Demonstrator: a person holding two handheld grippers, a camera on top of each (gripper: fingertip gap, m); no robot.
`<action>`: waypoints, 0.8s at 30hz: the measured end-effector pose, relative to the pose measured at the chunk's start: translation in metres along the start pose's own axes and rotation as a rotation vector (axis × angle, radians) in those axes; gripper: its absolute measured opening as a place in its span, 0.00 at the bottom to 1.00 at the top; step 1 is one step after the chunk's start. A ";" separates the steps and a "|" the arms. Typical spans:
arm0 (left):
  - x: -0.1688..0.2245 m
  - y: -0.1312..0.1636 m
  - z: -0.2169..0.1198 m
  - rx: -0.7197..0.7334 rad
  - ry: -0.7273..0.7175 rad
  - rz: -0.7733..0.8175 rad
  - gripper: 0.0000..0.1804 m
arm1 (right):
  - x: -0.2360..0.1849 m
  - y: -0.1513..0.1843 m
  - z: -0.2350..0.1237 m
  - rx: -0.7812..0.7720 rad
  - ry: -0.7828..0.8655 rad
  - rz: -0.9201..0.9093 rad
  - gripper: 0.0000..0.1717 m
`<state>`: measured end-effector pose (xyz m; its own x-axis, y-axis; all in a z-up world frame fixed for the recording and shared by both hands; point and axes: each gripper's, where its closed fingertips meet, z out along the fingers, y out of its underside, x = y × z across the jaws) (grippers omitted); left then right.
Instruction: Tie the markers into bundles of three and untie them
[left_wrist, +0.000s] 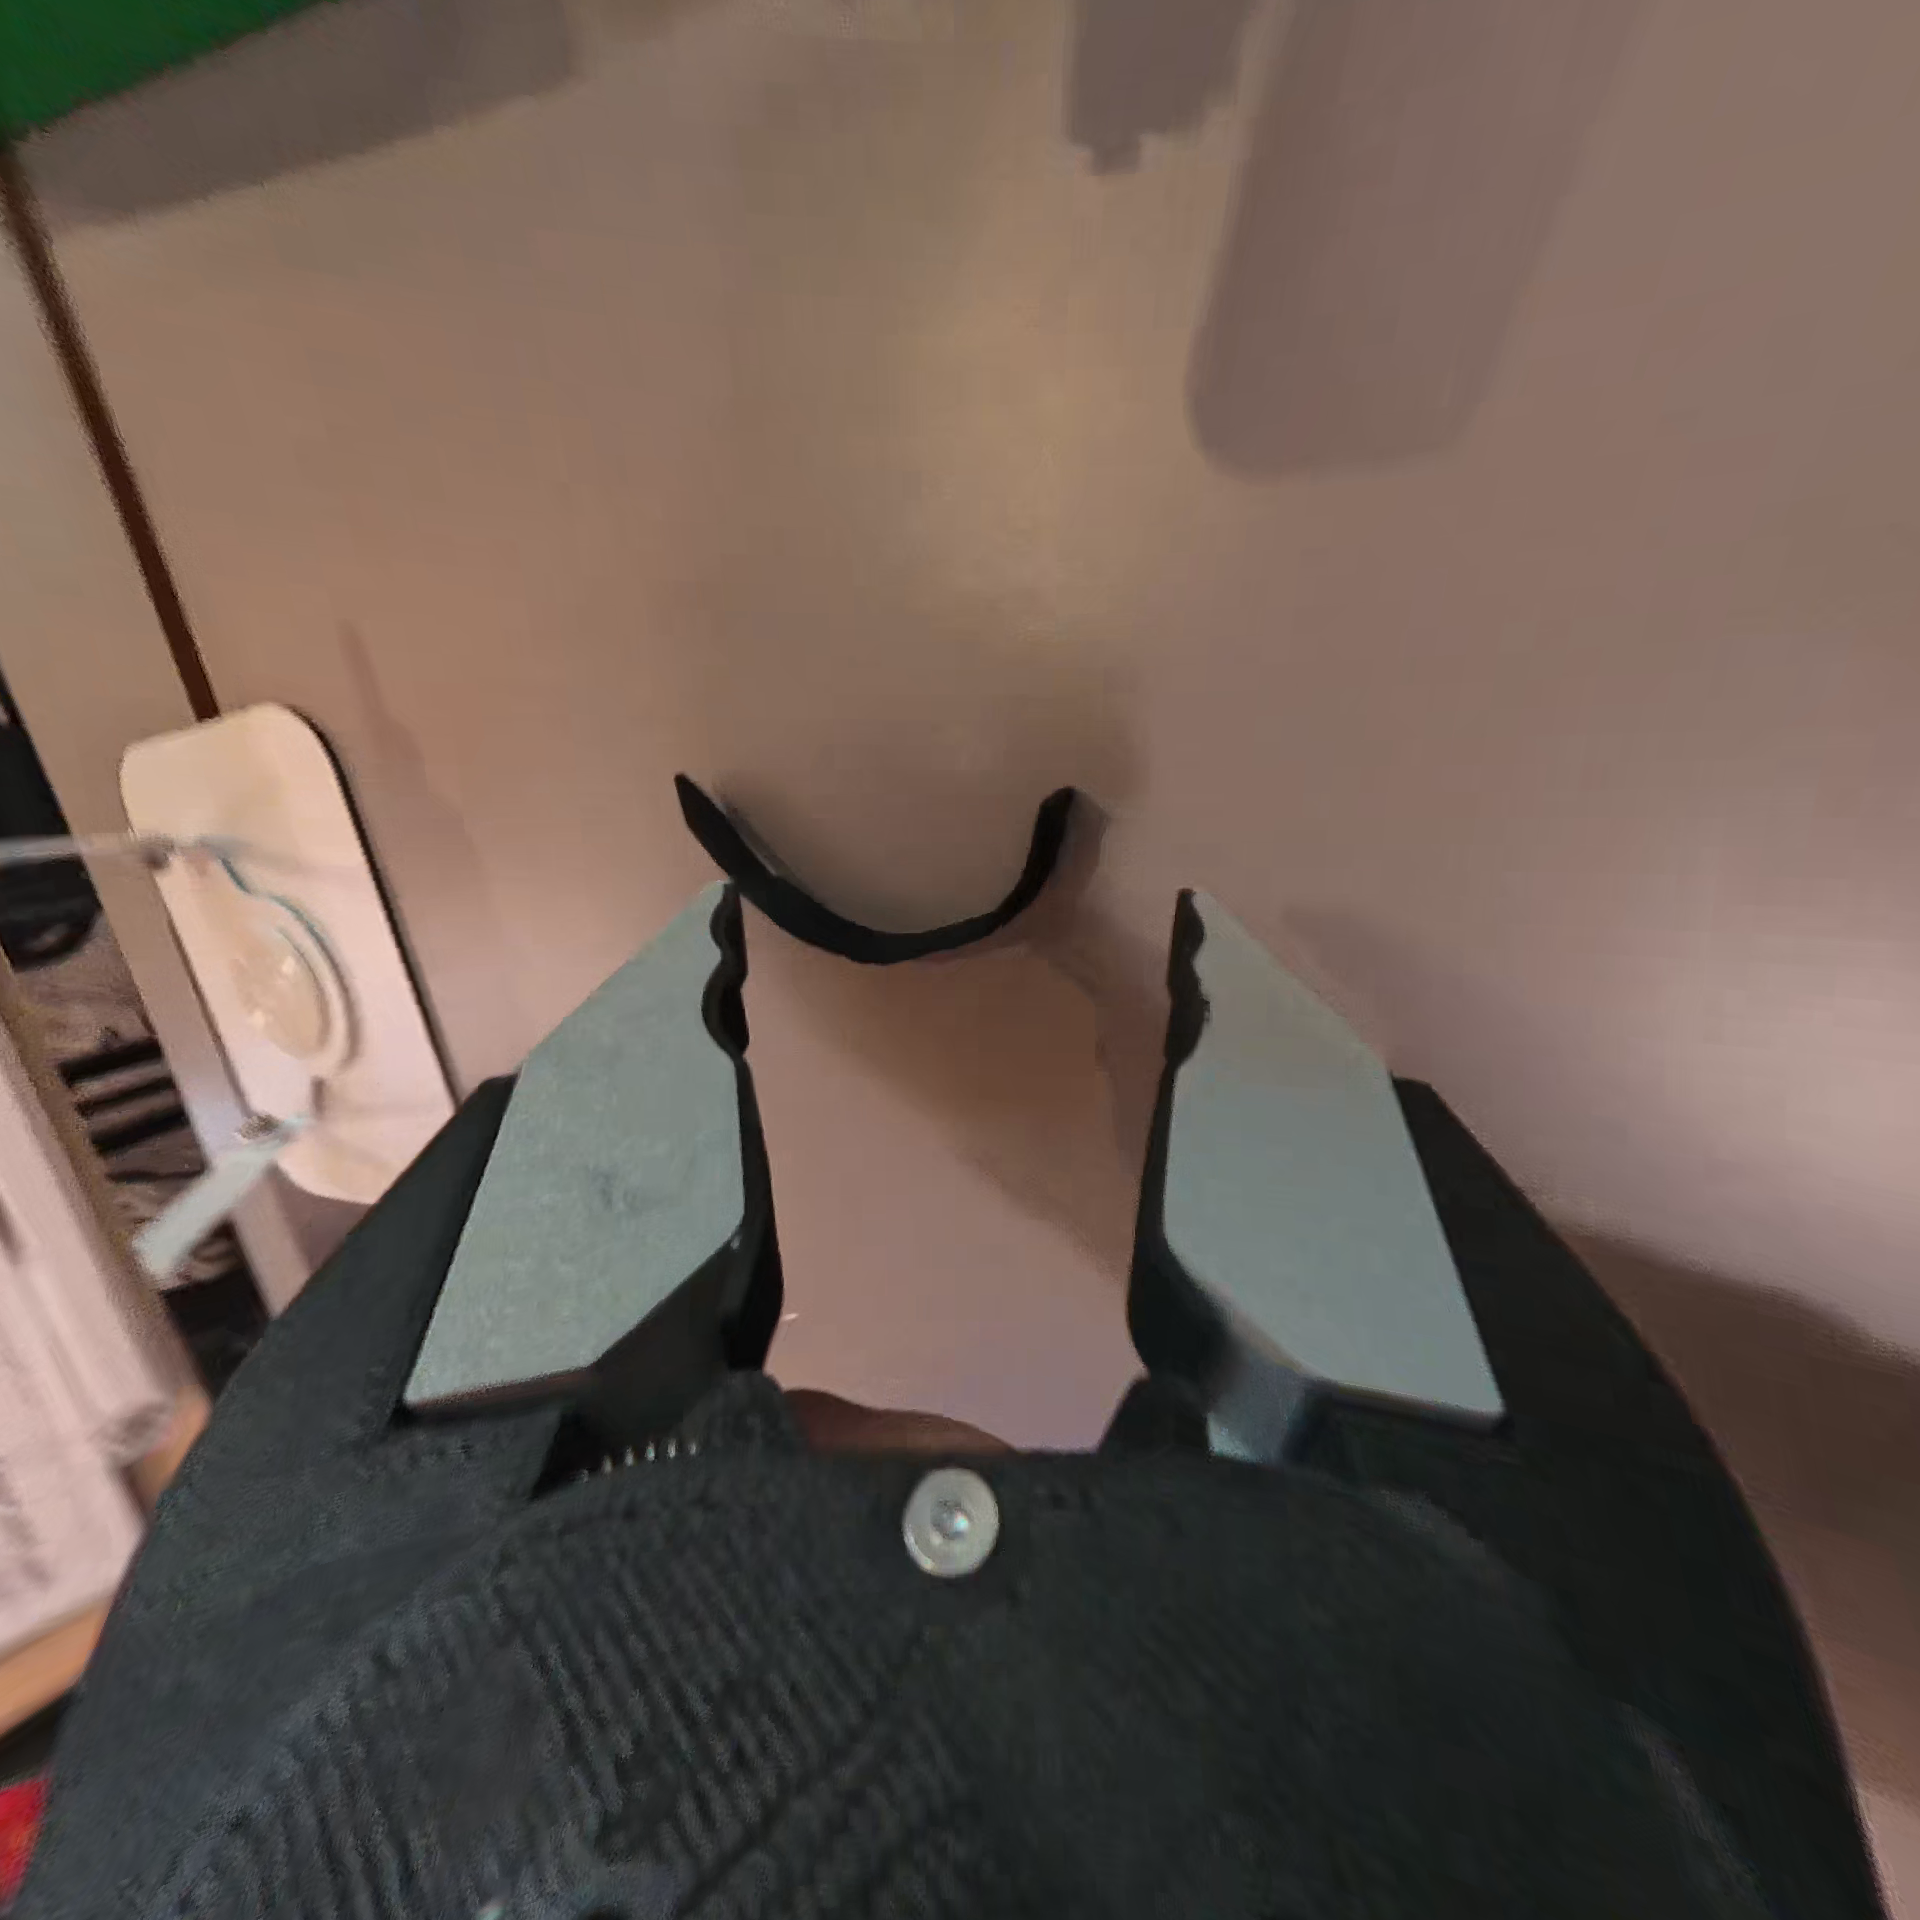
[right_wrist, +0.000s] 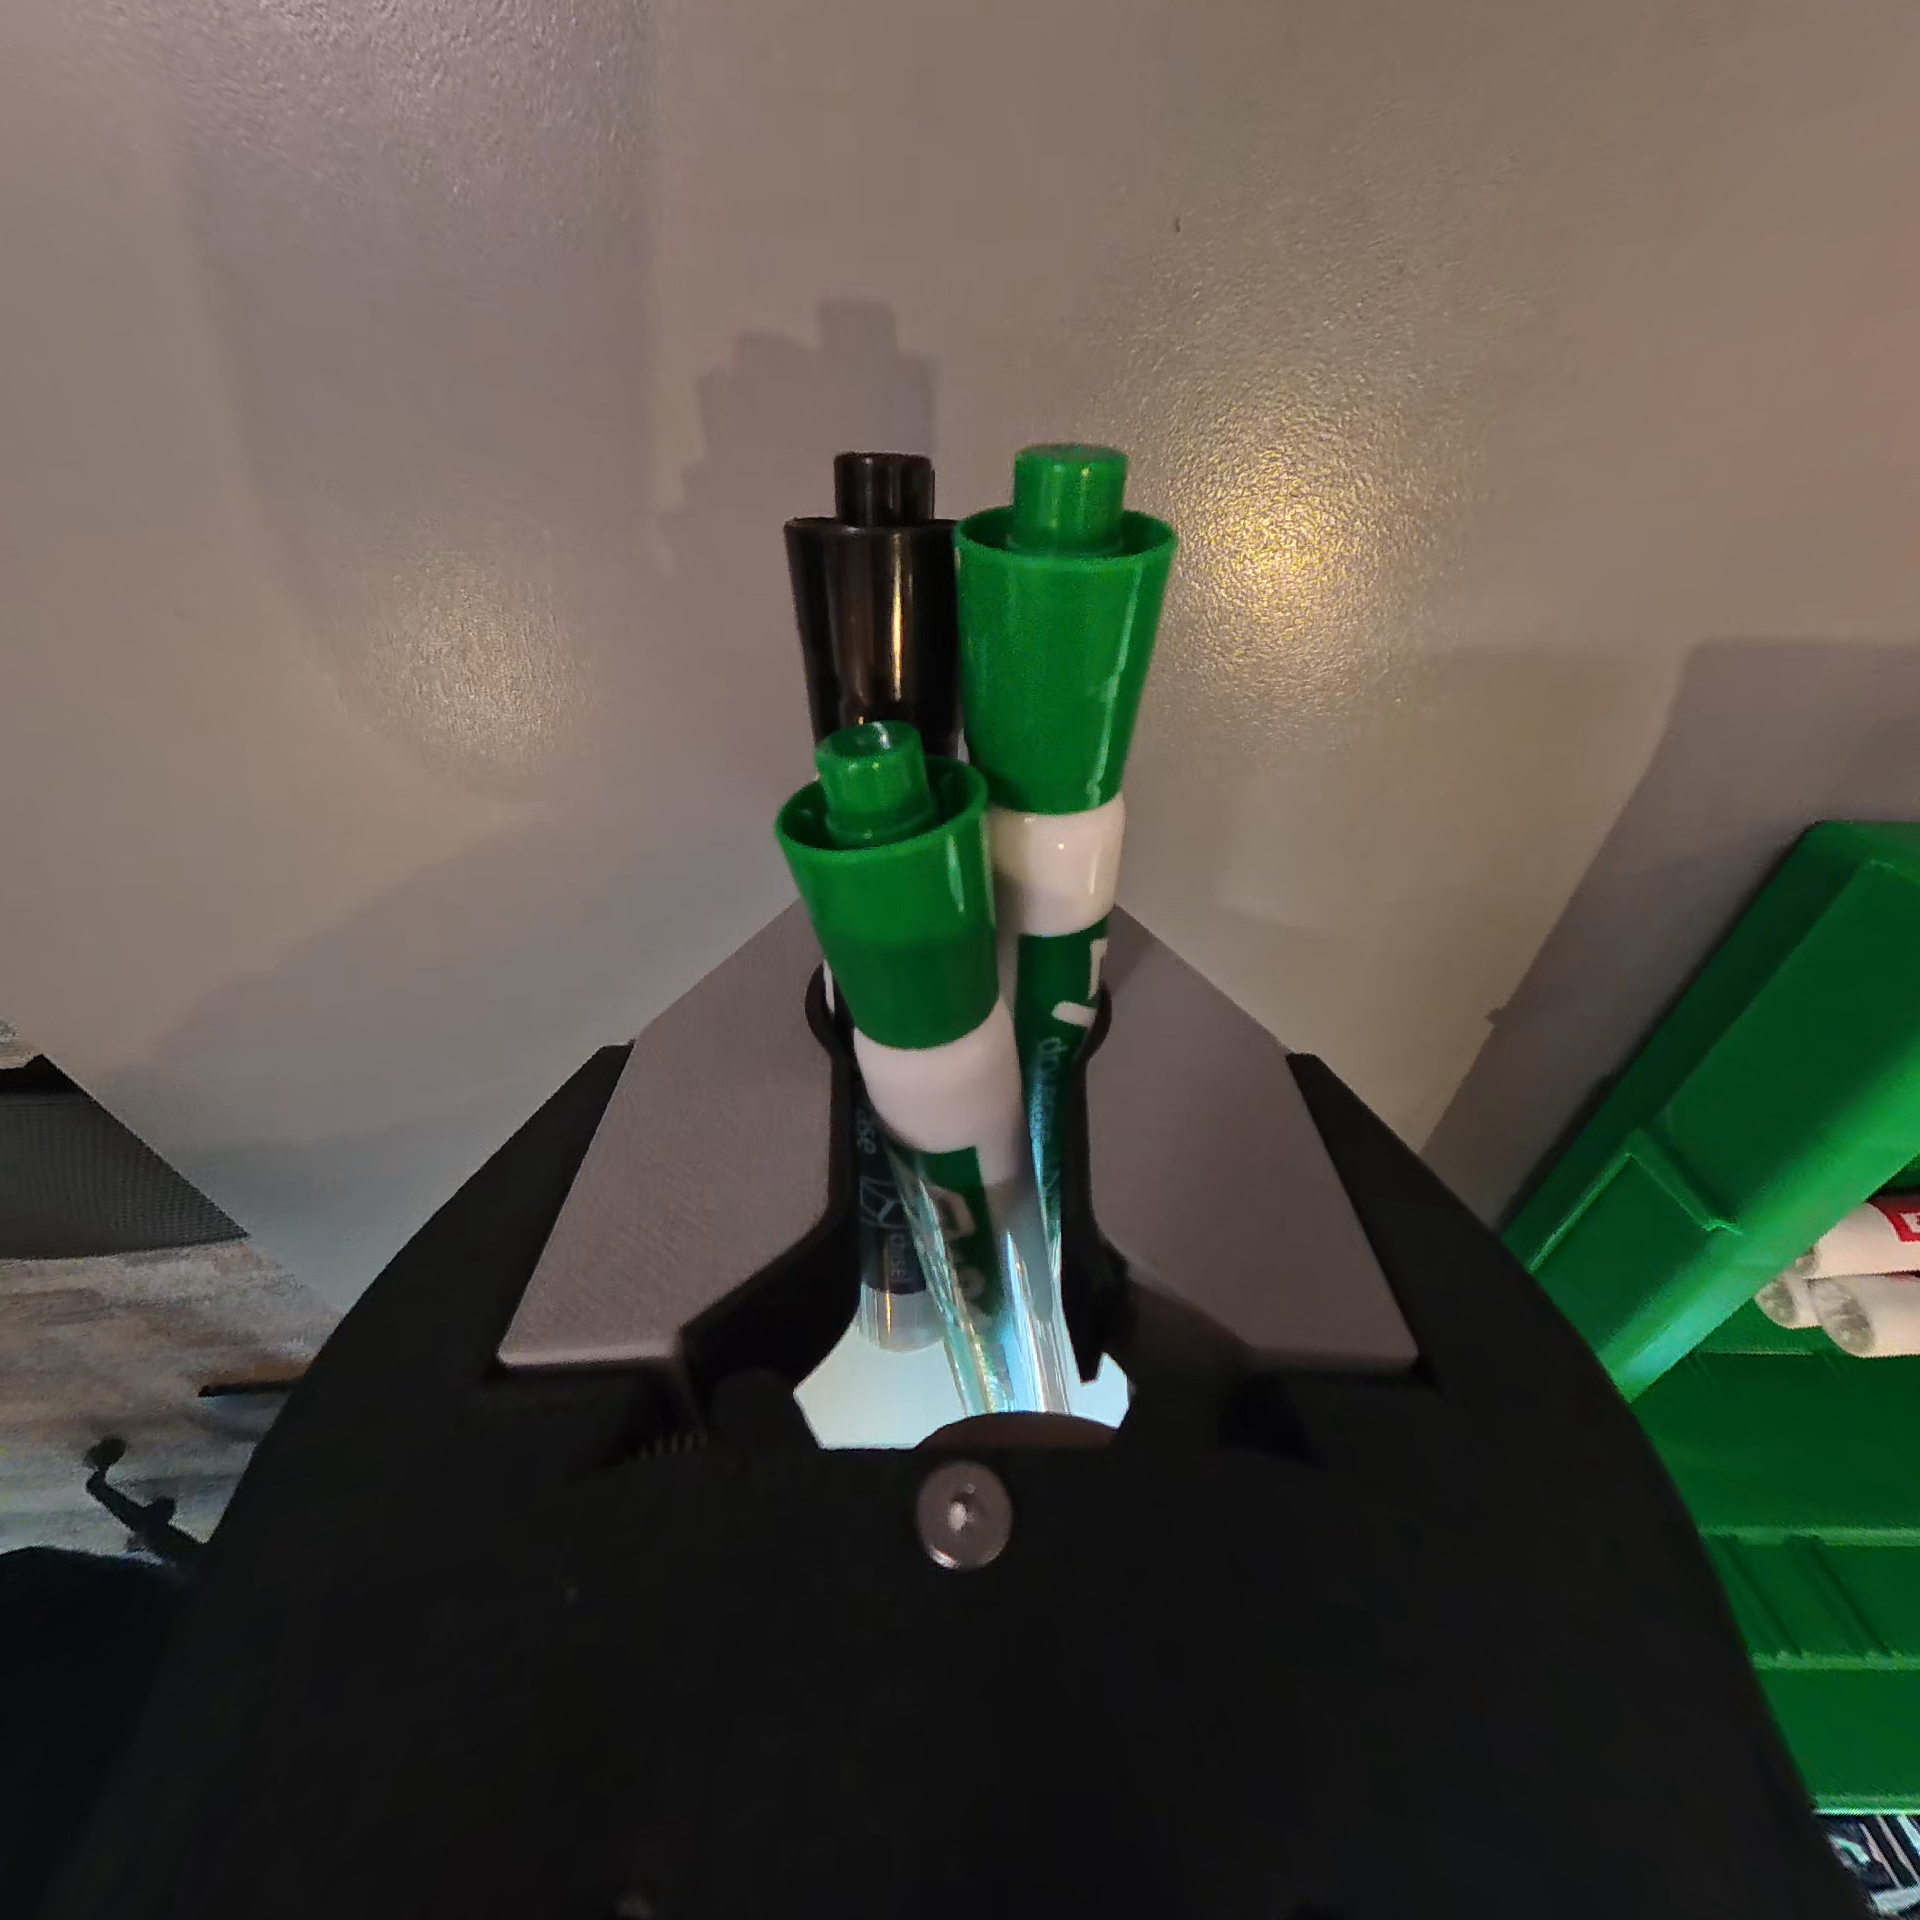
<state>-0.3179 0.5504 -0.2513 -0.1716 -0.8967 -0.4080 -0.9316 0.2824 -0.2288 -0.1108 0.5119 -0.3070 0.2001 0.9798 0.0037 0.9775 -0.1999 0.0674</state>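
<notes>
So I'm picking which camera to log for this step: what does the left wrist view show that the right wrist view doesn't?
Only the left wrist view shows the left gripper, jaws wide apart with nothing between them, and a curved black strap on the pale surface just beyond the fingertips.

Only the right wrist view shows the right gripper closed around three markers: two green-capped and one black. A green bin with more markers sits at right.

Both share only plain pale surroundings; neither view shows the other gripper.
</notes>
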 end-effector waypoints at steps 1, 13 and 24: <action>0.000 0.007 0.002 0.044 -0.028 -0.062 0.47 | 0.000 0.000 0.000 0.001 0.000 -0.001 0.21; -0.013 0.031 0.027 0.446 0.034 -0.313 0.46 | 0.000 0.000 0.000 -0.010 0.000 0.009 0.21; -0.018 0.021 0.059 0.470 0.115 -0.482 0.58 | 0.000 0.001 0.000 -0.014 -0.002 0.003 0.21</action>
<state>-0.3158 0.5926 -0.3010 0.1708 -0.9826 -0.0735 -0.6790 -0.0633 -0.7314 -0.1101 0.5119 -0.3071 0.2030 0.9792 0.0023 0.9759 -0.2025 0.0812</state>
